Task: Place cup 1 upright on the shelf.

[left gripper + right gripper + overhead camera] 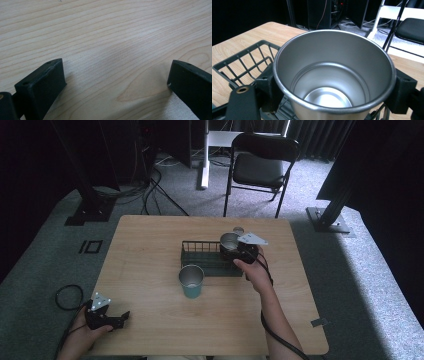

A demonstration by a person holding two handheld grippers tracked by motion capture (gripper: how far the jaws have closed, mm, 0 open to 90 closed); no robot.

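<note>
A steel cup point(229, 240) hangs over the right end of a dark wire basket point(200, 254), and my right gripper point(232, 248) is shut on it. In the right gripper view the cup point(332, 72) stands upright and empty between the two jaws of that gripper point(335, 85), with the basket point(242, 62) below and to the left. A teal cup with a metal inside point(191, 281) stands on the table just in front of the basket. My left gripper point(121, 317) rests near the table's front left corner, open, with only bare wood between its jaws point(116, 68).
A small round metal object point(238, 230) sits just behind the held cup. A black folding chair point(260, 165) stands beyond the table's far edge. A cable loop point(67, 296) lies on the floor at the left. Dark stand legs flank the table.
</note>
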